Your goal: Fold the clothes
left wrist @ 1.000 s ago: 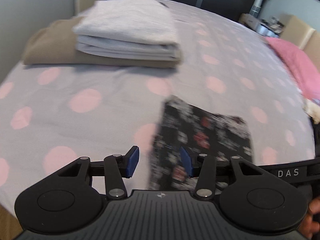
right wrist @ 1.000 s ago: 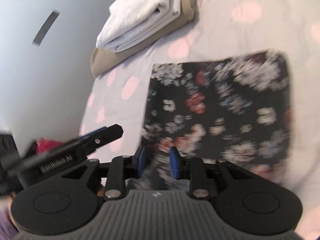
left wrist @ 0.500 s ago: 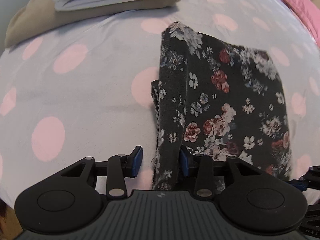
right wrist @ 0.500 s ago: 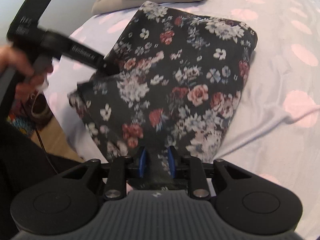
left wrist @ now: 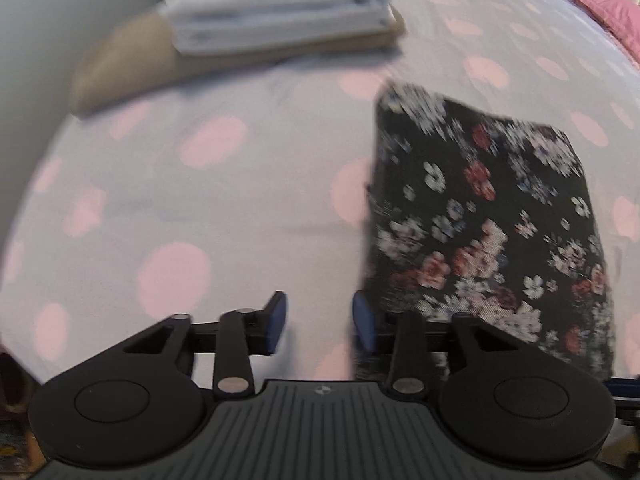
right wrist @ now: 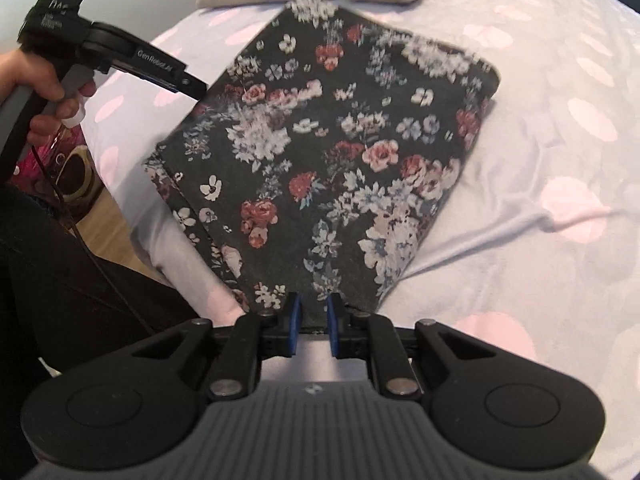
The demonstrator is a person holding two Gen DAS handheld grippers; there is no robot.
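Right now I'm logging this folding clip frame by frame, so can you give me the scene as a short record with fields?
surface: bed sheet, pale with pink dots
garment in work: floral garment, dark, folded into a rough rectangle on the sheet
left gripper: open, nothing between its fingers, just left of the garment's edge
right gripper: fingers close together at the garment's near edge; grip cannot be confirmed
finished pile: white folded stack on top of a beige folded item, at the far side
image quality: left wrist view motion-blurred

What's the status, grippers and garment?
Left gripper open, empty, beside the floral garment. Right gripper open at its near edge. Garment folded flat on bed. Nothing blocking.
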